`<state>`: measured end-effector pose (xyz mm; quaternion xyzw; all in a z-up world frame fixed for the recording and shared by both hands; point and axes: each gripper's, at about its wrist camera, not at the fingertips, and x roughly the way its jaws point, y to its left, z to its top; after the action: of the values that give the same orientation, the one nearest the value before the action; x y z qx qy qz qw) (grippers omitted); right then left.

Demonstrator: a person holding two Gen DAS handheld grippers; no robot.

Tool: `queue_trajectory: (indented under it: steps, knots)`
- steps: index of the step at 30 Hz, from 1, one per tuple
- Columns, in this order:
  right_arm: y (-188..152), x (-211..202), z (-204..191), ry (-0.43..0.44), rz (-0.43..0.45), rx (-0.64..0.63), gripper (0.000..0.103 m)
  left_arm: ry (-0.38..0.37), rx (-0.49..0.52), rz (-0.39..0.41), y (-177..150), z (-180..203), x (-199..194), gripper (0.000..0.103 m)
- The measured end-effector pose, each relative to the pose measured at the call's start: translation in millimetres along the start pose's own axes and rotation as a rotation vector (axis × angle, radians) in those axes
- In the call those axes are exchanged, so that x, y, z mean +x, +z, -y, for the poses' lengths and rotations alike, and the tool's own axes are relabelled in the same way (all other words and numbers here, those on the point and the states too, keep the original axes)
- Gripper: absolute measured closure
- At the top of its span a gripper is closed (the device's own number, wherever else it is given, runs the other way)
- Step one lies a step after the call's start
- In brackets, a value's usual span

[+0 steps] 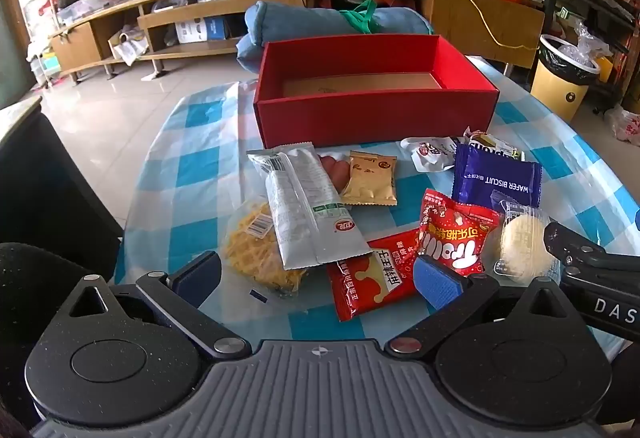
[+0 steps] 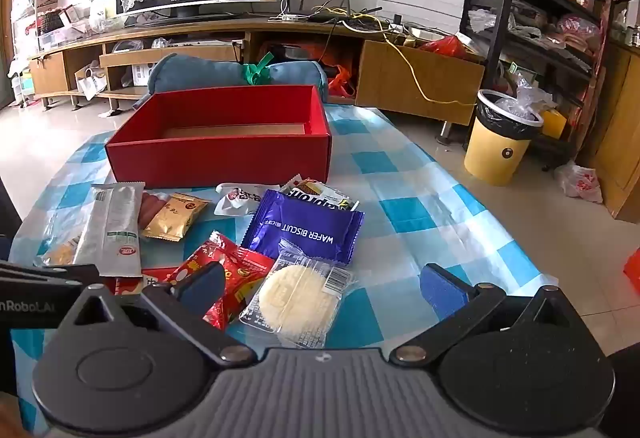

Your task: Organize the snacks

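Both your tongs, left (image 1: 320, 278) and right (image 2: 320, 286), gape empty over the snacks (image 2: 296, 298) low-centre; red box (image 2: 224, 154), seemingly empty, sits above; pinch one packet's edge

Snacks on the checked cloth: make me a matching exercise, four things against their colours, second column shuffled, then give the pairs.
Things:
1. wafer biscuit packet
2. open box
3. small sachet
4. long packet

Colours:
A. gold
B. silver-grey
C. purple-blue
D. red

Pairs: 1-C, 2-D, 3-A, 4-B
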<state>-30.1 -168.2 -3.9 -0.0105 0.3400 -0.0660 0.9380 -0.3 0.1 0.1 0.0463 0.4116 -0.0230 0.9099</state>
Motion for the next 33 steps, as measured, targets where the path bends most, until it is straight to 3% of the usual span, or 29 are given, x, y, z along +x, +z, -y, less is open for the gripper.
queue_trajectory:
  steps: [33]
  knots:
    - [-4.4, 5.6, -8.1, 0.001, -0.031, -0.036, 0.003, -0.016, -0.031, -0.128, -6.9, -7.4, 19.3, 0.000]
